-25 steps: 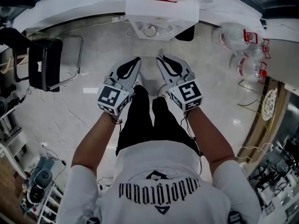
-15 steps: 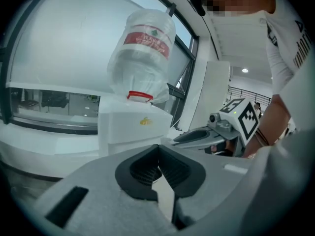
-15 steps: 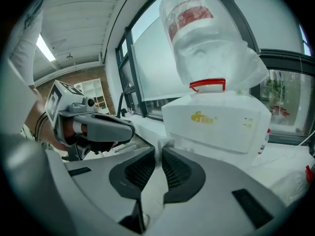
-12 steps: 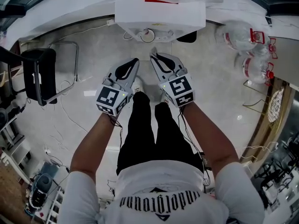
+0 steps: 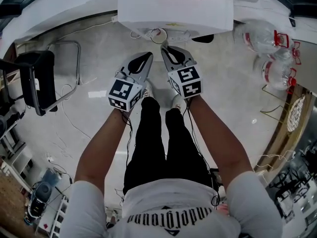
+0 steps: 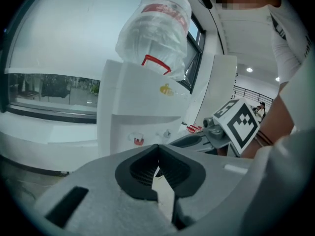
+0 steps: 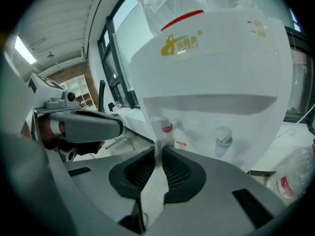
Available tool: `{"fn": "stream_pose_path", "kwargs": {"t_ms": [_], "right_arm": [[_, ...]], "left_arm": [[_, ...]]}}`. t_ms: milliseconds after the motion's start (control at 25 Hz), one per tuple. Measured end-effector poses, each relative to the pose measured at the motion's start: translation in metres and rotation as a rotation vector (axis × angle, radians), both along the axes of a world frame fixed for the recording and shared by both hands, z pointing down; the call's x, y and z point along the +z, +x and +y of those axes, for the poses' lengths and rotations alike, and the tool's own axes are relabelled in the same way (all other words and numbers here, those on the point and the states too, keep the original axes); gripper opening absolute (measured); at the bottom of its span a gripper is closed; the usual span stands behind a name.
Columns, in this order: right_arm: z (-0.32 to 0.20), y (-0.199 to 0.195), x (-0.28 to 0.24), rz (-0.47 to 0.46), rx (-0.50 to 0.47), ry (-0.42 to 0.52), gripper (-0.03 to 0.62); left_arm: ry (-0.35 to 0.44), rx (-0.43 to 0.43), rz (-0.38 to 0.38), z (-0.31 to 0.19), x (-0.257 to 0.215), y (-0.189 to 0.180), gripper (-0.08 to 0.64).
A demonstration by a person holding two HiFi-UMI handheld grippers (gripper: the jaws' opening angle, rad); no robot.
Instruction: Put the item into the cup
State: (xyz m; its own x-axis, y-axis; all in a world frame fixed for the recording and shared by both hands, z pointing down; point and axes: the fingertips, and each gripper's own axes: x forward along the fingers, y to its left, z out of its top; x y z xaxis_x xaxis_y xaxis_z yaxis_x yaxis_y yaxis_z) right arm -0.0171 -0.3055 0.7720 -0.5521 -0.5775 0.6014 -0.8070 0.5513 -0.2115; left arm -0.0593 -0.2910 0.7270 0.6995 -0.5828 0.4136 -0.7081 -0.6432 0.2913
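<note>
No cup shows in any view. I stand facing a white water dispenser (image 5: pixel 173 9), and both grippers are held out side by side in front of it. My left gripper (image 5: pixel 147 56) is shut, its tips meeting with nothing between them (image 6: pixel 158 163). The jaws of my right gripper (image 5: pixel 166 48) are closed on a thin, pale, see-through piece (image 7: pixel 158 151) that sticks out just past the tips. In the right gripper view that piece points at the dispenser's red tap (image 7: pixel 167 128); a blue tap (image 7: pixel 224 141) sits to its right. An upturned water bottle (image 6: pixel 155 23) tops the dispenser.
A black chair (image 5: pixel 42 78) stands at the left on the tiled floor. Empty water bottles (image 5: pixel 270 53) lie at the right. A power strip with cables (image 5: pixel 158 33) sits at the dispenser's foot. Shelving and clutter fill the lower left corner.
The dispenser has come nearer as the person moved toward it. Both grippers have gone forward and slightly up toward it. The jaws look the same.
</note>
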Motion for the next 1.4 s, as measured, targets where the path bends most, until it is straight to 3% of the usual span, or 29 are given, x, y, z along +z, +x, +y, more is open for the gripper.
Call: {"fn": "stream_pose_path", "kwargs": {"t_ms": [480, 1040, 1200, 1400], "right_arm": [[-0.029, -0.011, 0.063, 0.002, 0.074, -0.066, 0.044], [-0.047, -0.013, 0.098, 0.017, 0.122, -0.115, 0.048], [-0.048, -0.014, 0.098, 0.011, 0.124, -0.117, 0.117], [-0.046, -0.014, 0.095, 0.005, 0.127, -0.115, 0.137]], "left_arm": [[-0.048, 0.004, -0.010, -0.019, 0.062, -0.005, 0.015], [-0.058, 0.005, -0.010, -0.023, 0.076, -0.013, 0.015], [-0.055, 0.010, -0.010, -0.020, 0.074, -0.011, 0.014], [-0.049, 0.007, -0.007, -0.019, 0.070, -0.010, 0.015]]}}
